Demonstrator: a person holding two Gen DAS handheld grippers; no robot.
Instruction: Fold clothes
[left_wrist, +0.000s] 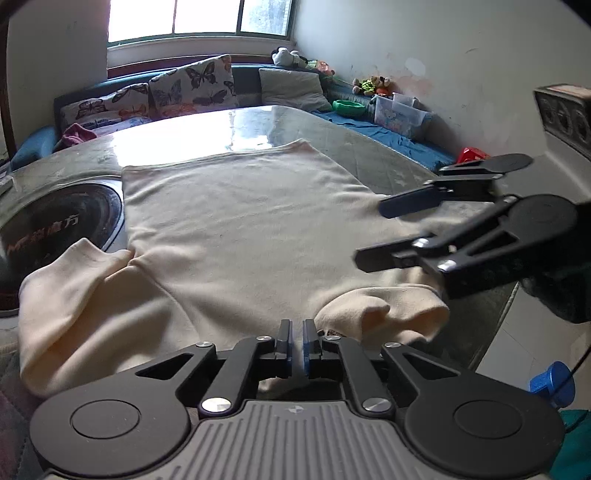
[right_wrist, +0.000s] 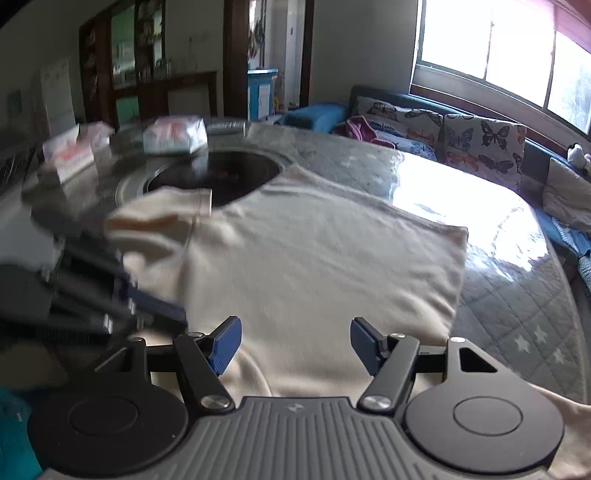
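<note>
Cream shirt (left_wrist: 240, 221) lies spread flat on the tabletop (left_wrist: 369, 155), collar at the near edge. Left gripper (left_wrist: 297, 341) is clenched at the collar, seemingly pinching fabric. Right gripper (right_wrist: 295, 343) hovers released over the near hem, likely seeking a matching hold.

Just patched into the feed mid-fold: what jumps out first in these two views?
A cream shirt lies spread flat across the table, one sleeve flopped out beside a round black cooktop set into the tabletop. The left claw is nearly shut at the shirt's near edge, by the bunched collar; whether it pinches fabric is unclear. The right claw hovers wide open above the shirt.
</note>
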